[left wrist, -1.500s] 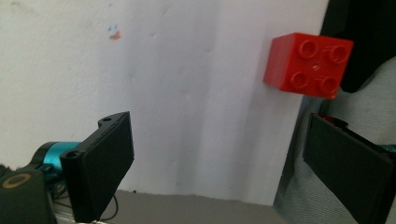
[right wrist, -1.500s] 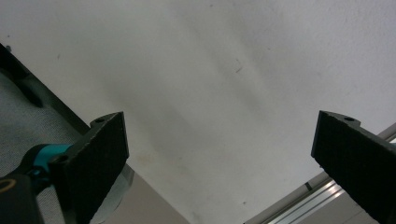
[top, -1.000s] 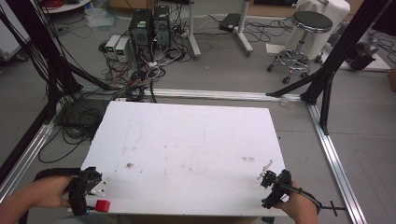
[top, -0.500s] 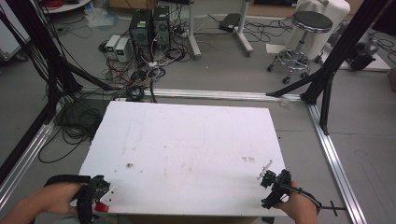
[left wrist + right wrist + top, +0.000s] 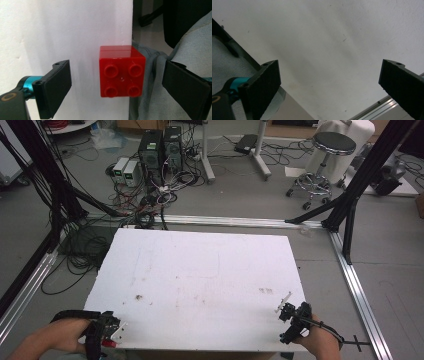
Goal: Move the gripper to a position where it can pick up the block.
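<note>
A: Item one: red brick (image 5: 122,71), four studs on top, apparently two pieces stacked, a seam showing near the upper face. Location: near left corner of the bench (image 5: 200,270), right at the near edge, one side flush with or slightly past it.

B: Item two: left hand-held gripper (image 5: 125,85). State?

A: Jaws wide, one on each side of the brick, neither pad touching it. In the high view the left hand-held gripper (image 5: 111,334) sits over that same corner, with a sliver of red beneath it.

B: Item three: right hand-held gripper (image 5: 329,85).

A: Jaws wide, nothing between them, bare white surface beyond. It rests at the near right corner, well apart from the brick (image 5: 292,320).

B: Handling note for the step in hand, a pick of the brick?

A: My judgement: come further down so the pads meet the flat side walls, not the studs. Centre the brick between the pads before closing; the one over the bench looks nearer than the one off the edge. Close evenly, or the nearer pad may push the brick off the edge onto the denim lap (image 5: 160,82) below. Lift straight up.
</note>
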Available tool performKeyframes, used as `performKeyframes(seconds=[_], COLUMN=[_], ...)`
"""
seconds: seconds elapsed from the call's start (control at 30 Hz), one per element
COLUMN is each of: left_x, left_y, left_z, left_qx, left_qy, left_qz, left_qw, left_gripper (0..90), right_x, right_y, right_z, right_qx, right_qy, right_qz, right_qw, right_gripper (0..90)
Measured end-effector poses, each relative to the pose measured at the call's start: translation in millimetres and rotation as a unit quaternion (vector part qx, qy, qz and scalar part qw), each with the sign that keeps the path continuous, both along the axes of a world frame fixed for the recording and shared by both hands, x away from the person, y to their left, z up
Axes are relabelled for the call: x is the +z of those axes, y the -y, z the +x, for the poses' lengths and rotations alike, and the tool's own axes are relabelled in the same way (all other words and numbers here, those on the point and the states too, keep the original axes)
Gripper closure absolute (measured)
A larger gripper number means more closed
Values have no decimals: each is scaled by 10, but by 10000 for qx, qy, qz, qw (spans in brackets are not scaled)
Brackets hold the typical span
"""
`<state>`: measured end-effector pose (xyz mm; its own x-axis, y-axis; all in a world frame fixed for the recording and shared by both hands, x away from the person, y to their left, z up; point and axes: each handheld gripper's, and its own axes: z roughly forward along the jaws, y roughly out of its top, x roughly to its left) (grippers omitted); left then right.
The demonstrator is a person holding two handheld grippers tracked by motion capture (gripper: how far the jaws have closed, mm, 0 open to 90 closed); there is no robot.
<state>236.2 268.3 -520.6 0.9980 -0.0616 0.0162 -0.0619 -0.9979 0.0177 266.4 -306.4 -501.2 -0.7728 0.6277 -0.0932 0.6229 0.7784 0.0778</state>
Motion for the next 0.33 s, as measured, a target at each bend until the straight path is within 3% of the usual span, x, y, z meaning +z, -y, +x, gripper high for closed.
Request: performKeyframes(seconds=[0.33], left_x=[-17], left_y=[3], left_z=[8], left_qx=[29], left_qy=[-33], left_qz=[8], left_qw=[10000], left_gripper=[92], right_x=[9], right_y=[-2], right_z=[-1], right_qx=[-5], right_qy=[-3], right_qz=[-13], right_qw=[10000], right_gripper=[31])
